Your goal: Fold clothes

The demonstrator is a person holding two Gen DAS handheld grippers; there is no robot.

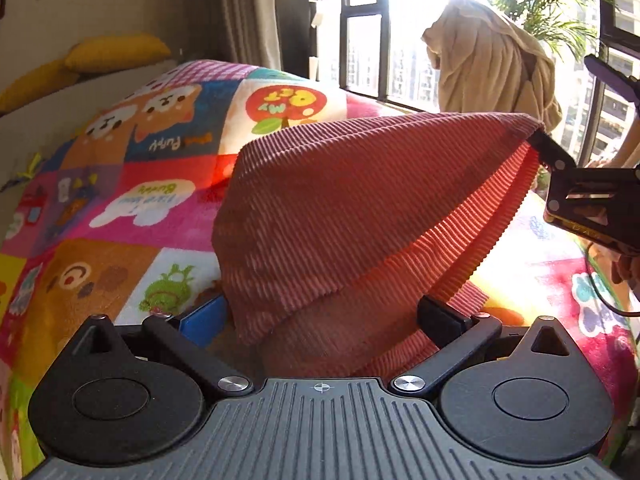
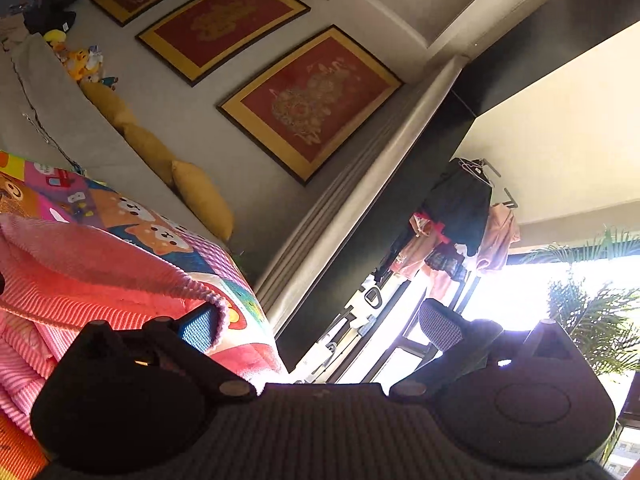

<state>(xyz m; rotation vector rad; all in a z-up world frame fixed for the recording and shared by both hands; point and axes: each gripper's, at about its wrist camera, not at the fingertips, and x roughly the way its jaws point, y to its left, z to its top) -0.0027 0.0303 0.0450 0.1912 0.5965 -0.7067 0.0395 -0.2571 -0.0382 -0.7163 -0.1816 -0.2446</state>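
A pink ribbed garment (image 1: 340, 208) lies lifted over the colourful cartoon blanket (image 1: 120, 184). My left gripper (image 1: 320, 316) has wide-spread fingers with the garment's near end draped between them; no pinch shows. My right gripper (image 1: 540, 136) comes in from the right in the left wrist view, its fingertip hooked under the garment's far corner and holding it up. In the right wrist view the gripper (image 2: 320, 320) stands open, and the garment's edge (image 2: 120, 280) hangs over its left blue pad (image 2: 198, 330). The right pad (image 2: 440, 326) is bare.
A beige garment (image 1: 492, 60) is heaped by the window behind. Yellow cushions (image 2: 200, 196) line a grey sofa back under framed pictures (image 2: 312, 104). Clothes hang on a rack (image 2: 460, 224) by the window, with a palm plant (image 2: 592, 312) beside it.
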